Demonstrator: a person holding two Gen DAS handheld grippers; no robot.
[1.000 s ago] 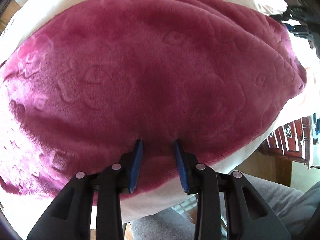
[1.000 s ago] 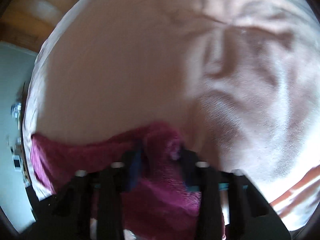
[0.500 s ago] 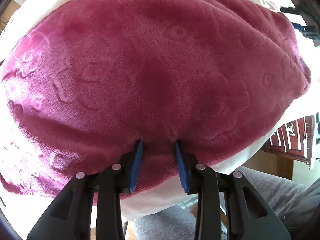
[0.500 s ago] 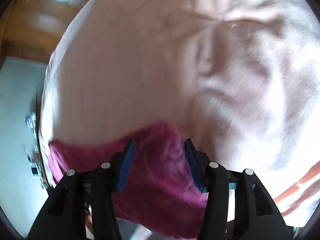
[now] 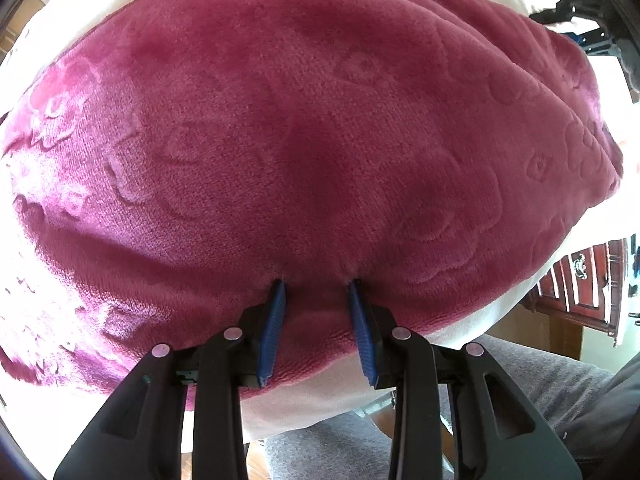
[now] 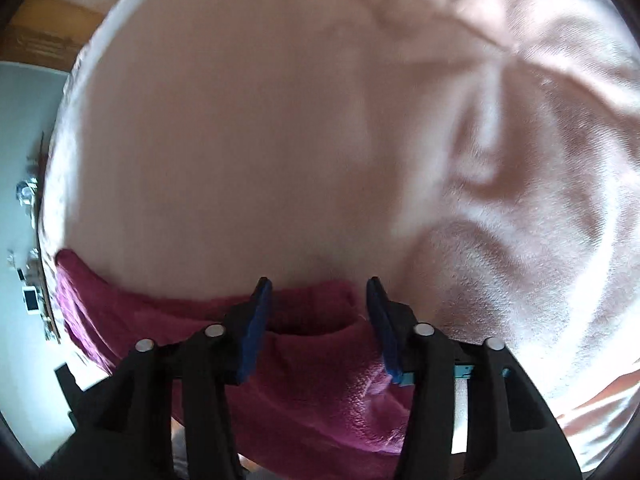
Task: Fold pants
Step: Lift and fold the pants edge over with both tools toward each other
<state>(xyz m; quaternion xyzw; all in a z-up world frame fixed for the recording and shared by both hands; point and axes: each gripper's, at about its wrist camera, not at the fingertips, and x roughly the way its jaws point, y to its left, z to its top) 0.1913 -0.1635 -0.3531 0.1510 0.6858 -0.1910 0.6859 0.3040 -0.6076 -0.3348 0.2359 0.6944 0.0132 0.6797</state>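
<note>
Since the earlier frames, my right tongs [image 6: 316, 308] had let go of the bunched corner of the magenta embossed plush pants [image 5: 320, 140] and shifted along the cloth's far edge. A second before, that corner stood bunched up between the blue pads; now it lay lower, with a fold of it [image 6: 320, 344] running between the pads but not visibly pinched. The jaws, having sprung wide, were closing again, and I could not confirm contact on either pad.

My left tongs [image 5: 316, 292] had not shifted. They pointed straight down with the tips pressed into the plush at the near edge of the garment, a narrow ridge of pile between the pads; I judged them clamped on that edge.

The pants lay spread across the pale pink bed sheet [image 6: 260, 120], covering most of the left view. The right tongs showed at its far right edge [image 5: 580, 20]. Wrinkled sheet lay bare to the right of the garment.

In my judgement the right side was being re-gripped, so the fold could not proceed until that hold was secure.
</note>
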